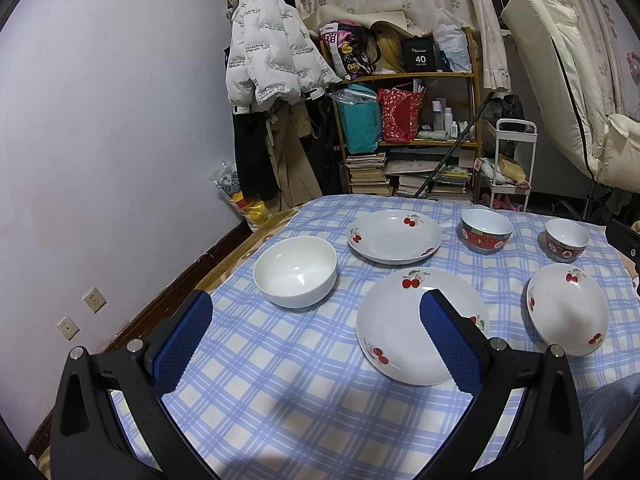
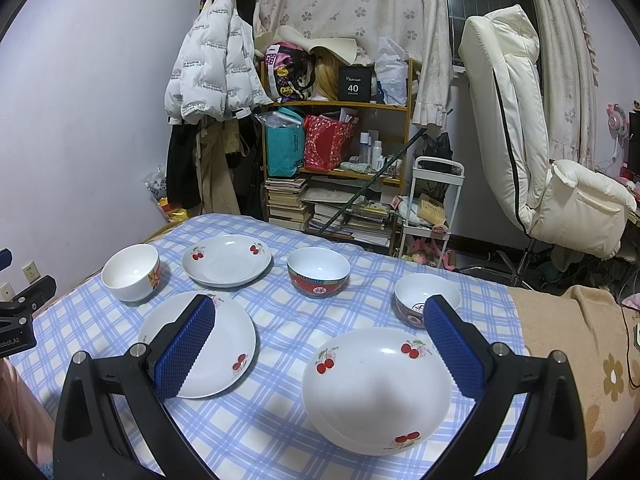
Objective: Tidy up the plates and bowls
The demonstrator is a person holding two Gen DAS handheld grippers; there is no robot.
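Blue ribbed pads line the fingers of both my grippers, and on each the fingers are spread wide with nothing between them. My left gripper (image 1: 316, 320) hovers above the checked tablecloth (image 1: 256, 392), its right finger over the near cherry plate (image 1: 392, 332). My right gripper (image 2: 320, 328) hangs over the deep cherry dish (image 2: 376, 396), with the near cherry plate under its left finger.

Six glazed pieces sit well apart on the cloth. Beyond the near plate lie the far cherry plate (image 1: 394, 236) and the white bowl (image 1: 295, 271); further right stand the red-banded bowl (image 1: 486, 231) and the small patterned bowl (image 1: 567, 239).

I judge all of them stiff, smooth, slippery and breakable. A plate is best pinched at its raised rim, a bowl across its wall, one finger inside and one outside. Stacking should be gentle, since china chips on contact.

Only the right wrist view shows a red and yellow picture on the white bowl's outer side, a mark inside the small patterned bowl, and the brown flowered blanket (image 2: 580, 360) past the cloth's right edge. Only the left wrist view shows the wall sockets (image 1: 94, 300) low on the left.
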